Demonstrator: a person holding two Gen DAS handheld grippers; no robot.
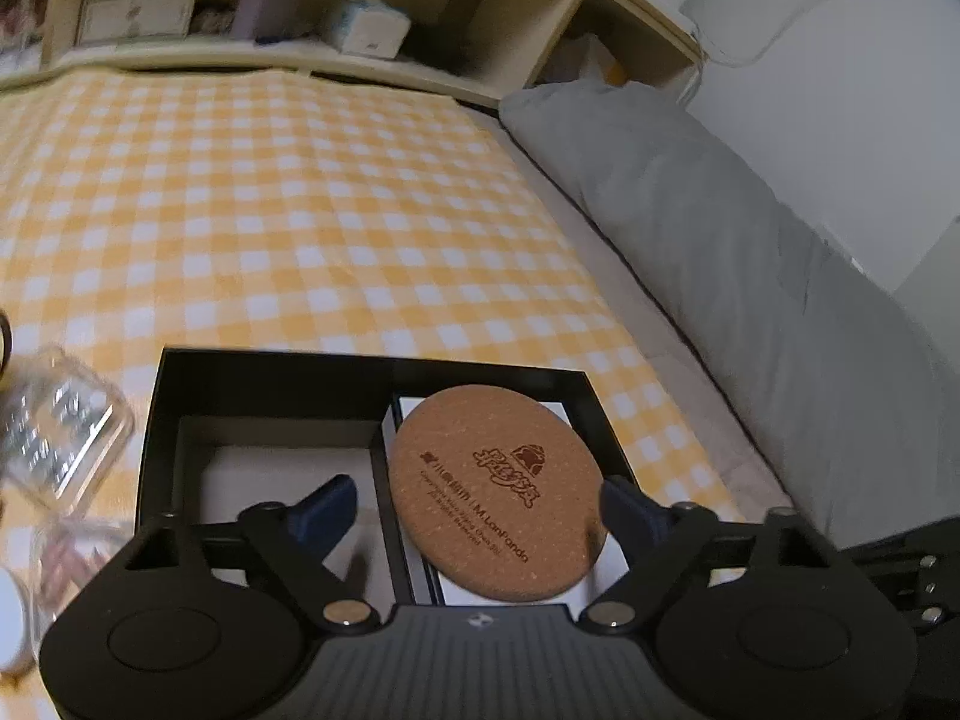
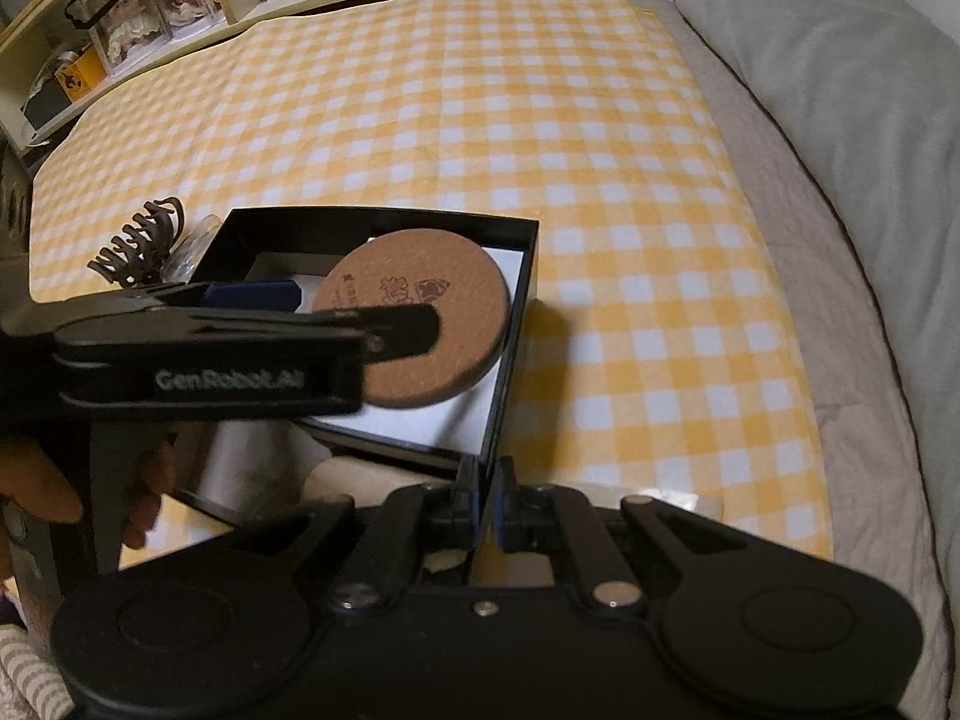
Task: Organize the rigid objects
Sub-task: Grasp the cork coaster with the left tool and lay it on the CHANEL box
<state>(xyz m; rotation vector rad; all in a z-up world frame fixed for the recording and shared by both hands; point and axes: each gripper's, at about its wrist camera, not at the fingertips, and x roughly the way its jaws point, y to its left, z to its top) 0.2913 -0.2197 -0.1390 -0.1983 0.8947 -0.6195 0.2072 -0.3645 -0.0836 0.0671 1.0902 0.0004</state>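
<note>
A black box (image 1: 270, 372) with a white lining sits on the yellow checked cloth (image 1: 300, 192). Inside it a round cork coaster (image 1: 498, 492) with printed lettering lies tilted on a white inner piece. My left gripper (image 1: 474, 507) straddles the coaster with its jaws apart: the right finger is at the coaster's edge, while the left finger (image 1: 324, 510) stands clear of it. In the right wrist view the box (image 2: 384, 219) and coaster (image 2: 456, 300) show again, with the left gripper (image 2: 336, 309) reaching in from the left. My right gripper (image 2: 487, 504) is shut on the box's near wall.
A clear container (image 1: 60, 426) lies left of the box, and a brown hair claw (image 2: 141, 240) lies beyond the box's far left corner. Grey bedding (image 2: 840, 90) runs along the right. Wooden shelves (image 1: 360, 12) stand behind. A hand (image 2: 36, 480) holds the left gripper's handle.
</note>
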